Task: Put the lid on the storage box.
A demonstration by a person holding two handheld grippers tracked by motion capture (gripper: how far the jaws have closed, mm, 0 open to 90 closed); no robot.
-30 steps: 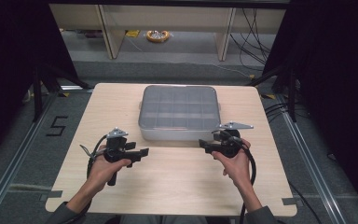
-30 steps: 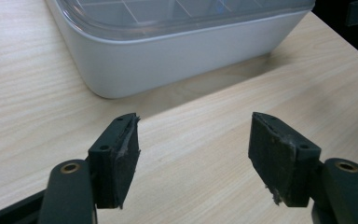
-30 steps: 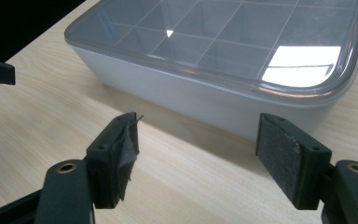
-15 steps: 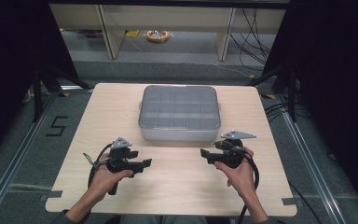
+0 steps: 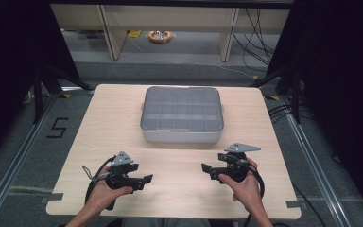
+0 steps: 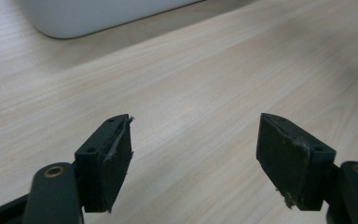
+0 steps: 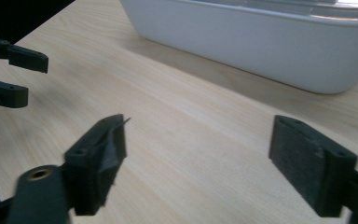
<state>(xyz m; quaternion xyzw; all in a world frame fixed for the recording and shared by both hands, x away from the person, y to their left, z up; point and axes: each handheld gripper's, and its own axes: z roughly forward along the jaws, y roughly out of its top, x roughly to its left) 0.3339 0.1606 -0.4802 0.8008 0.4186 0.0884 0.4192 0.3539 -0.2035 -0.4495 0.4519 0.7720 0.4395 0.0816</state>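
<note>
A grey-white lidded box (image 5: pixel 182 113) with a clear, gridded top sits at the middle back of the wooden table (image 5: pixel 104 123). My left gripper (image 5: pixel 145 179) is held low over the near left of the table, jaws pointing right. My right gripper (image 5: pixel 205 169) faces it from the near right, jaws pointing left. In the left gripper view, the left gripper (image 6: pixel 196 126) stands open over bare wood, with the box (image 6: pixel 98 16) beyond. The right gripper (image 7: pixel 198 126) is open too, near the box wall (image 7: pixel 261 46). Both pairs of jaws have just been opening, with nothing between them.
The left gripper (image 7: pixel 25 77) appears at the far left of the right gripper view. Grey floor surrounds the table, with a taped "5" (image 5: pixel 56 127) at the left. Shelf legs and a yellow coil (image 5: pixel 159 36) lie behind. Cables (image 5: pixel 274 71) run at the back right.
Both hands have drawn back from the box toward the near table edge and sunk lower. Both pairs of jaws stand wider apart than before.
</note>
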